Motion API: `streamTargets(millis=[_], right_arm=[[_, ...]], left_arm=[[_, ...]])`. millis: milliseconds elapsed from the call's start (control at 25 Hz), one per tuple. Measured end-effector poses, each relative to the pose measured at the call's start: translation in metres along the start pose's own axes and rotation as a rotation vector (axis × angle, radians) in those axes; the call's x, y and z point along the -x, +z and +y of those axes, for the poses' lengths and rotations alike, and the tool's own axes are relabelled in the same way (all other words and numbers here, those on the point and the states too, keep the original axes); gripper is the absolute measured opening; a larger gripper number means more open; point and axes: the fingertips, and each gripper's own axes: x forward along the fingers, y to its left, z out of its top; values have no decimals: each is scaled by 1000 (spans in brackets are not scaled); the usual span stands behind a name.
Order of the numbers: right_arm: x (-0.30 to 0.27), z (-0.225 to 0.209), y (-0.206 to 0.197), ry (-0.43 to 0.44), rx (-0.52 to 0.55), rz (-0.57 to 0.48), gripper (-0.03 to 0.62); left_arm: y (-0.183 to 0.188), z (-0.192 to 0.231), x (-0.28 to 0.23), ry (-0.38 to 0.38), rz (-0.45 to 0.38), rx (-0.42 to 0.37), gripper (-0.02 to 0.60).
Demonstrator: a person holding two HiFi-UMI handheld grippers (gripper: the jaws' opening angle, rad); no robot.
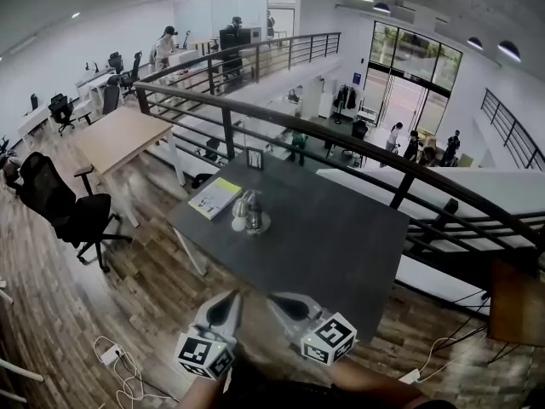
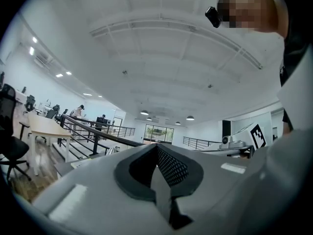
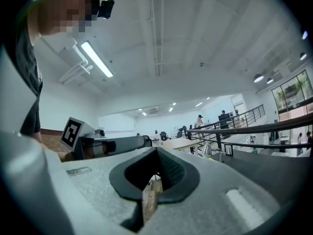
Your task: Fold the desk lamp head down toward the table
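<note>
A silver desk lamp (image 1: 248, 214) stands on the left part of a dark table (image 1: 341, 237), its head bent low over its round base. Both grippers are at the bottom of the head view, in front of the table's near edge and well short of the lamp. My left gripper (image 1: 234, 295) has its jaws together and holds nothing. Beside it, my right gripper (image 1: 274, 298) is also shut and empty. In the right gripper view the lamp (image 3: 207, 149) shows small and far ahead past the shut jaws (image 3: 157, 150). The left gripper view looks level over its shut jaws (image 2: 157, 145).
A yellow-green booklet (image 1: 215, 198) lies left of the lamp, and a small upright stand (image 1: 255, 158) sits at the table's far edge. A dark railing (image 1: 341, 139) runs behind the table. A black office chair (image 1: 68, 207) and a wooden desk (image 1: 119, 135) stand at left. Cables (image 1: 119, 365) lie on the floor.
</note>
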Motion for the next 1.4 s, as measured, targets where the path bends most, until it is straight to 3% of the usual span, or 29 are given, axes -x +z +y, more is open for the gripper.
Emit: streamTargets(millis=[320, 840, 1400], right_arm=[[-93, -45, 7, -54, -8, 8, 3], [-220, -96, 18, -188, -18, -9, 3], [-258, -165, 11, -270, -27, 22, 15]], left_arm=[[14, 84, -59, -85, 14, 19, 2], [35, 203, -114, -230, 58, 29, 2], [30, 245, -162, -252, 86, 34, 2]])
